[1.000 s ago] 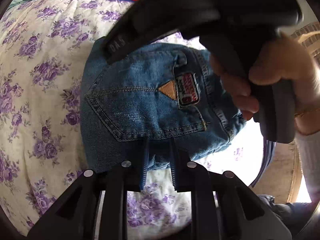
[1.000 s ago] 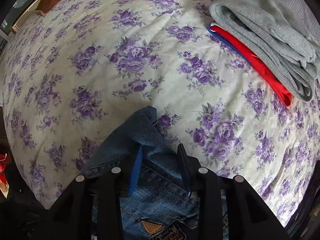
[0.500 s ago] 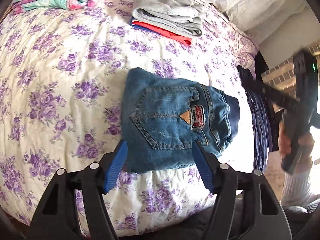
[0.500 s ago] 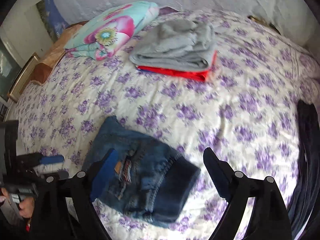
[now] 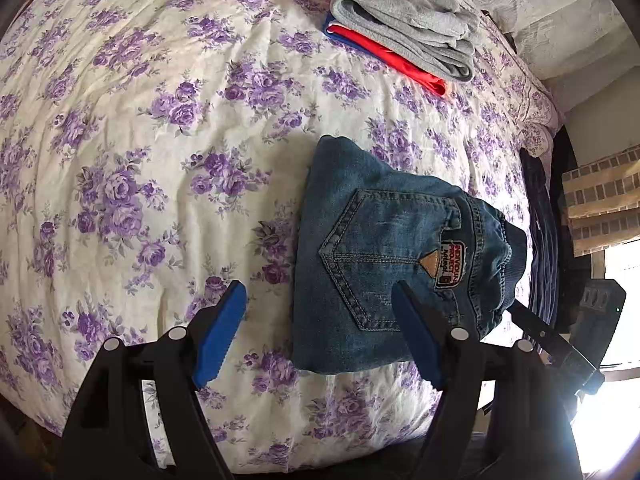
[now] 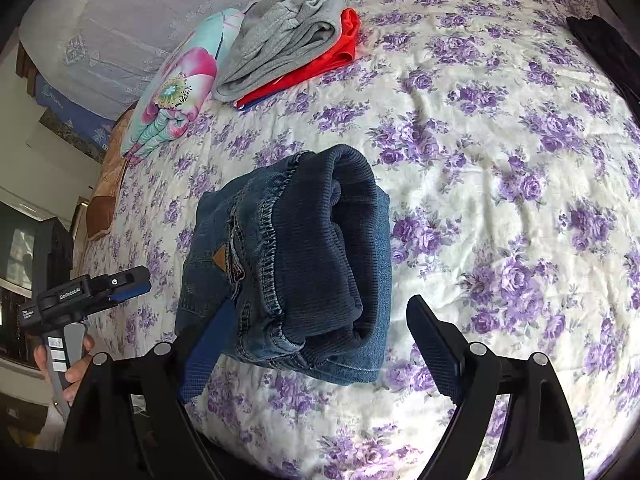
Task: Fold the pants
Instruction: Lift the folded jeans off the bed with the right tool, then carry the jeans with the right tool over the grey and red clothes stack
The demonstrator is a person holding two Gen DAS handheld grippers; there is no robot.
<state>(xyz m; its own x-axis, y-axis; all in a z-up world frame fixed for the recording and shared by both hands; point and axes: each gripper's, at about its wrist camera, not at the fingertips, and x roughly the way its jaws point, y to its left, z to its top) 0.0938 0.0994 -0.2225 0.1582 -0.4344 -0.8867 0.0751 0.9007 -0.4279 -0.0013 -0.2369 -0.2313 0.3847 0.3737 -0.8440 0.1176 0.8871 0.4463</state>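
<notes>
I am holding my left gripper (image 5: 318, 336) above the near edge of the bed (image 5: 132, 128), its blue pads spread wide and holding nothing. Just ahead and to its right, the jeans (image 5: 384, 256) are lying as a compact folded bundle near that edge, back pocket and label patch facing up, the ribbed waistband turned toward the bed's right side. Farther right, my right gripper (image 6: 316, 344) is looking at the same bundle end-on, its tongs also spread and empty; its left pad is sitting close against the stacked denim layers, though I cannot tell if it is touching. Judging by the thick stacked folds, I am expecting the denim to handle as heavy and fairly stiff for cloth, not slippery, and prone to springing open if lifted by one layer only. If I move it, I am planning to pinch across the whole stack at the folded edges, one gripper on each side. A grey and red clothes pile (image 5: 404, 28) is lying toward the bed's far edge, well apart.
</notes>
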